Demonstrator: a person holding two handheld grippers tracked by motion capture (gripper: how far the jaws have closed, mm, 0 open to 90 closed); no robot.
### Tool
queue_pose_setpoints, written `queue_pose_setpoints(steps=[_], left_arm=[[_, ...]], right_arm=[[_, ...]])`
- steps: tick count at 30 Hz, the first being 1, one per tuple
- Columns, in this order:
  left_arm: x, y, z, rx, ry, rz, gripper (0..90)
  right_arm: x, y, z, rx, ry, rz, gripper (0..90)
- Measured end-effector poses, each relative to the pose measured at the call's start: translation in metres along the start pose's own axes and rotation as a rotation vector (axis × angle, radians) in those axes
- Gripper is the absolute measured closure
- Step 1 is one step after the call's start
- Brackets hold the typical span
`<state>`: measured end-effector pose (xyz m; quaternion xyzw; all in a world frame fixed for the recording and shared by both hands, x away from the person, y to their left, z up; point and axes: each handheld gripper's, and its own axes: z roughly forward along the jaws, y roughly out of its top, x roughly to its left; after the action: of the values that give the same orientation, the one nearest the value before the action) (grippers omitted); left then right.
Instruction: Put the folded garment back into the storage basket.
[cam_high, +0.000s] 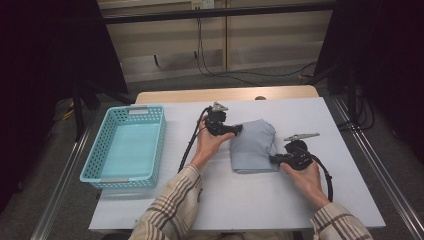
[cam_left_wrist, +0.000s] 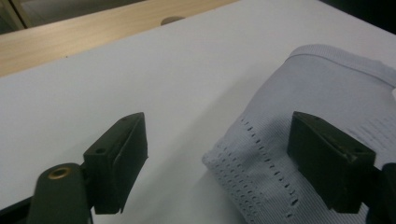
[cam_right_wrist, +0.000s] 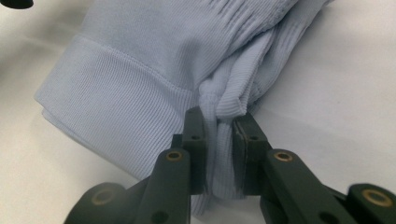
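Observation:
A folded pale blue knit garment (cam_high: 254, 145) lies mid-table on the white tabletop (cam_high: 230, 195). My left gripper (cam_high: 239, 129) sits at the garment's upper left corner, open; in the left gripper view its jaws straddle that corner of the garment (cam_left_wrist: 299, 140), one jaw on bare table, the other over the cloth. My right gripper (cam_high: 275, 159) is at the garment's lower right edge. In the right gripper view it (cam_right_wrist: 218, 140) is shut on a bunched fold of the garment (cam_right_wrist: 154, 60).
A light blue plastic basket (cam_high: 126, 146) stands at the table's left side. A wooden strip (cam_high: 227, 94) runs along the far edge. Cables (cam_high: 189, 145) trail from both grippers. Dark stands and floor rails flank the table.

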<state>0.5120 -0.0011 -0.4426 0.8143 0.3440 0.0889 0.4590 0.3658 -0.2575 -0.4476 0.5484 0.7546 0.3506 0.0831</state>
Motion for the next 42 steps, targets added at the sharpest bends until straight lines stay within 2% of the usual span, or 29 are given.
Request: queue_pose_setpoints(steps=[2,7,11,12,13,17,18,19,21,22,23,24,25,29,31,32,34,35,36,37,38,40,42], left_arm=[[0.001,-0.002,0.003,0.023,-0.016,-0.022,29.1],[0.002,-0.007,0.008,0.059,-0.004,-0.019,37.3],[-0.002,-0.010,0.012,0.069,-0.022,-0.031,43.8],[-0.001,-0.010,0.011,0.075,-0.036,-0.028,45.2],[0.000,-0.011,0.012,0.074,-0.042,-0.039,47.4],[0.004,-0.017,0.013,0.063,-0.063,-0.091,48.3],[0.006,-0.018,0.013,0.075,-0.086,-0.088,51.0],[0.006,-0.019,0.014,0.060,-0.101,-0.098,54.5],[0.003,-0.018,0.014,0.066,-0.112,-0.105,62.1],[0.001,-0.017,0.013,0.073,-0.106,-0.078,67.1],[0.000,-0.016,0.013,0.076,-0.089,-0.050,68.1],[-0.002,-0.016,0.013,0.072,-0.082,-0.046,69.6],[-0.004,-0.016,0.012,0.072,-0.073,-0.062,71.1],[-0.008,-0.016,0.012,0.057,-0.049,-0.029,76.0],[-0.008,-0.015,0.011,0.046,-0.052,-0.019,76.7],[-0.008,-0.015,0.010,0.056,-0.063,-0.022,76.7],[-0.006,-0.014,0.008,0.055,-0.069,-0.035,76.7],[-0.007,-0.014,0.008,0.039,-0.069,-0.041,76.7],[-0.006,-0.014,0.007,0.041,-0.075,-0.020,76.7],[-0.006,-0.014,0.007,0.035,-0.076,-0.018,76.8],[-0.009,-0.014,0.007,0.026,-0.063,-0.043,76.7],[-0.009,-0.013,0.004,0.024,-0.064,-0.014,76.8],[-0.009,-0.012,0.001,0.023,-0.073,-0.012,76.8]], right_arm=[[0.000,0.000,0.000,-0.004,-0.003,-0.001,78.0],[0.000,0.000,0.001,-0.009,-0.004,-0.006,77.9],[0.000,0.000,0.000,-0.007,-0.005,-0.002,77.9],[0.000,0.000,0.001,-0.010,-0.003,-0.006,77.9],[0.001,0.000,0.000,-0.005,-0.007,0.002,77.9],[0.000,0.000,0.000,-0.011,-0.003,-0.016,77.9],[0.000,0.000,0.001,-0.012,-0.003,-0.015,77.9],[0.000,-0.001,0.001,-0.012,-0.004,-0.016,77.8],[0.001,-0.001,0.001,-0.013,-0.005,-0.016,77.9],[0.001,-0.001,0.000,-0.008,-0.009,-0.008,77.8],[0.001,-0.001,0.000,-0.009,-0.010,-0.008,77.9],[0.001,-0.001,0.000,-0.008,-0.009,-0.009,77.9],[0.001,-0.001,0.000,-0.010,-0.009,-0.011,77.9],[0.003,-0.001,0.000,-0.021,-0.017,-0.020,78.7],[0.003,-0.002,0.000,-0.037,-0.028,-0.030,79.3],[0.000,-0.002,0.001,-0.050,-0.026,-0.047,79.4],[0.001,-0.002,-0.001,-0.042,-0.008,-0.014,79.7],[0.000,-0.002,-0.001,-0.044,-0.007,-0.015,79.7],[0.000,-0.002,-0.001,-0.048,-0.006,-0.017,79.8],[0.001,-0.002,-0.001,-0.048,-0.009,-0.003,79.8],[0.001,-0.002,-0.002,-0.049,-0.007,0.000,79.8],[0.000,-0.001,-0.004,-0.056,0.007,-0.003,79.9],[0.000,-0.001,-0.005,-0.067,0.008,0.001,80.0]])
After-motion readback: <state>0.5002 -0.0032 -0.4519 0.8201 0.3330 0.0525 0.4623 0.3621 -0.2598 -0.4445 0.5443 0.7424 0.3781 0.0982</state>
